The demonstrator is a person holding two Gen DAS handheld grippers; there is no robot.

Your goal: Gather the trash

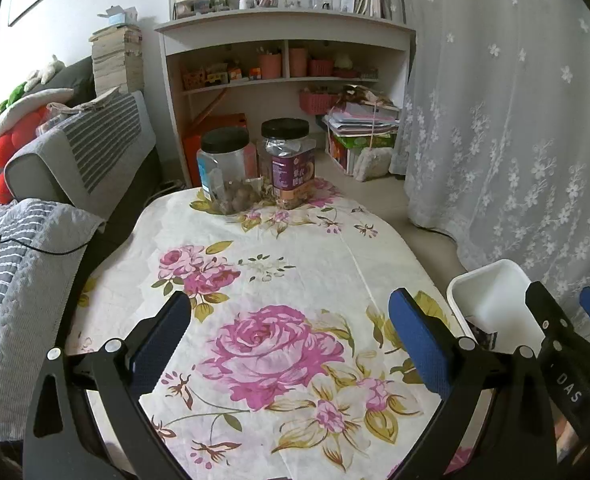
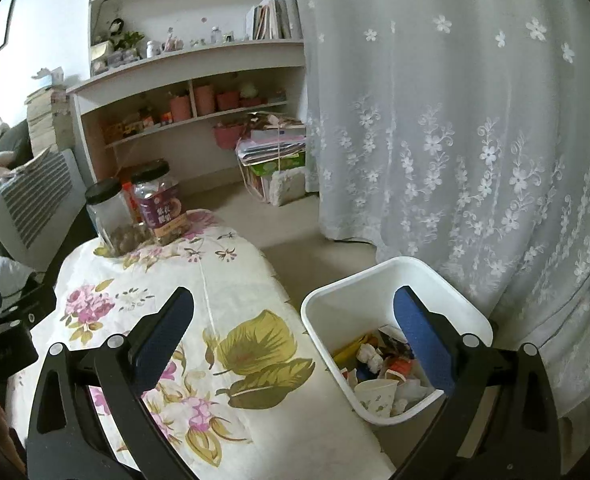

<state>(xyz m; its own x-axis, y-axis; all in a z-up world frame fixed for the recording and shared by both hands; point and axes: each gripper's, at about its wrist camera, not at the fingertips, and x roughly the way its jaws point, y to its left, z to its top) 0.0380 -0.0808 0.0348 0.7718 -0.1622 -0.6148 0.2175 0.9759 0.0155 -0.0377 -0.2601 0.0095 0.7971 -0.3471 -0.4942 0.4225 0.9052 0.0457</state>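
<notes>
A white bin point(image 2: 395, 276) stands on the floor at the table's right edge. It holds trash point(image 2: 379, 372): crumpled paper, a paper cup and coloured wrappers. My right gripper point(image 2: 295, 308) is open and empty, over the table edge and the bin's near rim. My left gripper point(image 1: 291, 312) is open and empty above the floral tablecloth point(image 1: 275, 280). The bin also shows in the left wrist view point(image 1: 491, 292), with the right gripper's fingers point(image 1: 547, 312) in front of it.
Two black-lidded jars stand at the table's far end: a clear one point(image 1: 225, 168) with nuts and a purple-labelled one point(image 1: 289, 160). A sofa point(image 1: 75, 160) lies left, a shelf unit point(image 1: 283, 60) behind, and a lace curtain point(image 2: 475, 140) right of the bin.
</notes>
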